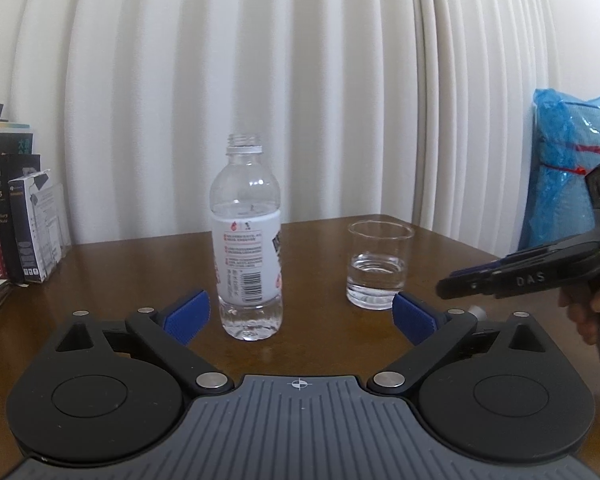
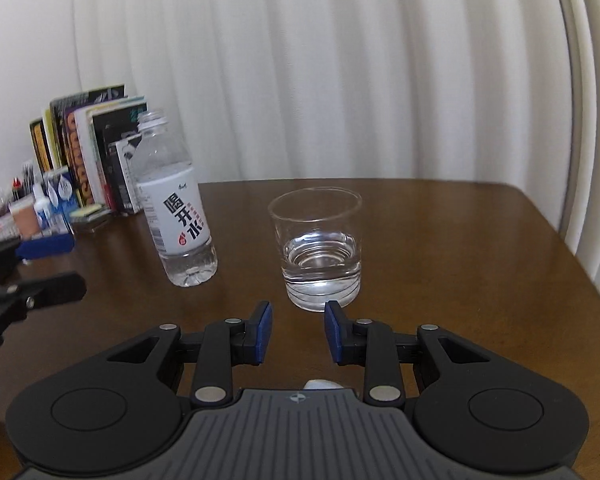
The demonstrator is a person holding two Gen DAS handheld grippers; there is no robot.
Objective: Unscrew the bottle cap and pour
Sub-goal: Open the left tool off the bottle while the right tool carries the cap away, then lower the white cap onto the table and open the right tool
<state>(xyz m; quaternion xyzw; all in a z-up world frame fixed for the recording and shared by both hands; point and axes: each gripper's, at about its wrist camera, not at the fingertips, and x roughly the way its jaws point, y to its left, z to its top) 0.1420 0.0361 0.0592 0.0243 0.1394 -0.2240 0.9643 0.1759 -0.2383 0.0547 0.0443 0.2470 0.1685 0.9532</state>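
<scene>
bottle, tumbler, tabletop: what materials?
Water bottle: clear thin plastic by the look, with a threaded neck and white printed label. Tumbler: likely glass, clear with a thick heavy base. Table: brown wood or wood veneer, glossy, reflecting the light.

you see: books (image 2: 88, 148) upright at table's (image 2: 460, 240) far left | blue plastic bag (image 1: 568, 168) right | white curtain (image 1: 300, 80) behind

Brown wooden table (image 2: 440, 240), uncapped bottle (image 1: 248, 248), glass (image 2: 318, 252), books (image 2: 88, 148) standing on it
</scene>
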